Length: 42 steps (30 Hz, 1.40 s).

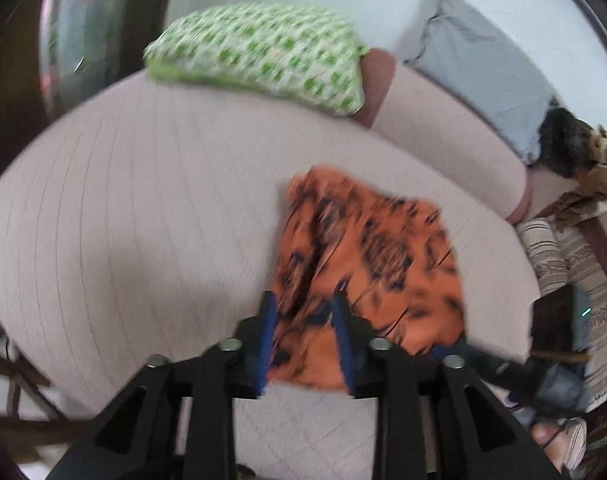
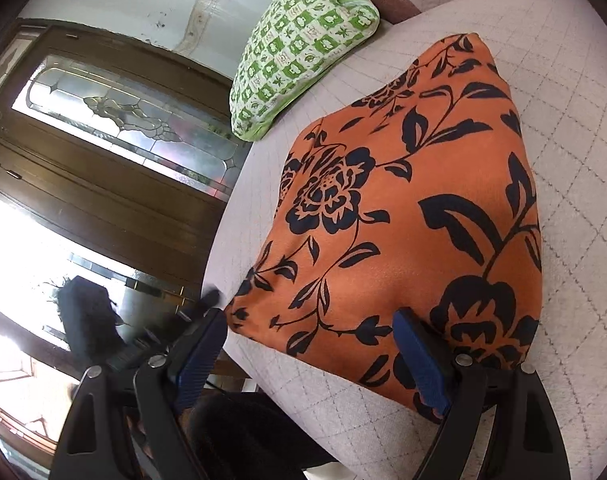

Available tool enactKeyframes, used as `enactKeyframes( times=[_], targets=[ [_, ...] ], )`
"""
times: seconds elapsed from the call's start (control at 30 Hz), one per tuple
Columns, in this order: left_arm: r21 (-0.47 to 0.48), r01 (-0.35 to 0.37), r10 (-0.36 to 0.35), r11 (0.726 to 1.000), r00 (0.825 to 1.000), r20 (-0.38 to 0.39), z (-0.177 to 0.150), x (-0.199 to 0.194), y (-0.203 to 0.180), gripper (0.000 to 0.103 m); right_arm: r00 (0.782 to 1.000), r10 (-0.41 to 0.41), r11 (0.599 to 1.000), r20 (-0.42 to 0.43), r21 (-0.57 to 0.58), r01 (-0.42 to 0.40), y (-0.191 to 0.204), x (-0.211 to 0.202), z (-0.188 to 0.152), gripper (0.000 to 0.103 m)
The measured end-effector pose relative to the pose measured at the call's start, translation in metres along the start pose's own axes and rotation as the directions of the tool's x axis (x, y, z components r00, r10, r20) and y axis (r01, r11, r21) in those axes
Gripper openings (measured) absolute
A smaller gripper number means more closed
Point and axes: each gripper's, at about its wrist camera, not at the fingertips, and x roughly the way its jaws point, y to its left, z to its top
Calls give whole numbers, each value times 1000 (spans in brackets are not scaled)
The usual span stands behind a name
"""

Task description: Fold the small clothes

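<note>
Left wrist view: blurred, with the left tool (image 1: pixel 305 304) partly open over the near edge of the orange flowered cloth (image 1: pixel 367 264), cloth showing between the blue pads but apparently not pinched; hard to tell for certain through the blur. Right wrist view: right tool (image 2: pixel 315 340) spread wide, nothing gripped, its right pad just over the cloth's near edge and its left pad off the corner, past the side of the bed (image 2: pixel 563 184). Cloth lying mostly flat on the quilted cover, straight ahead of both tools, with the green checked pillow (image 2: pixel 303 48) well beyond it. Judged as a moment between grips, the fold not yet finished. To do the step well: lower each tool onto a near corner, close on one layer only if a half fold is wanted, lift both corners together and level, carry them forward to meet the far edge squarely, then release and press flat. Worth avoiding: uneven lifting, which would skew the fold.
</note>
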Motion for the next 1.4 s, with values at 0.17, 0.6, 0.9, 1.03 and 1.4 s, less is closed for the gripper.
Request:
enactKeyframes(
  times=[0.17, 0.6, 0.9, 1.03, 1.4],
  targets=[
    [103, 23, -7, 994, 989, -148, 41, 66, -20, 37, 1000, 27, 1000, 5, 6, -27, -3, -2, -2, 87],
    [94, -141, 156, 986, 971, -184, 37, 132, 0, 12, 997, 77, 997, -25, -6, -77, -6, -2, 0, 87],
    [125, -179, 192, 976, 976, -101, 42, 82, -20, 17, 991, 127, 991, 33, 32, -128, 3, -32, 43, 89],
    [131, -115, 122, 985, 992, -45, 38, 54, -36, 30, 982, 169, 976, 80, 125, -178, -21, -41, 62, 89],
    [222, -126, 153, 967, 982, -108, 13, 115, -41, 35, 988, 111, 877, 108, 458, -149, -110, -45, 31, 90]
  ],
)
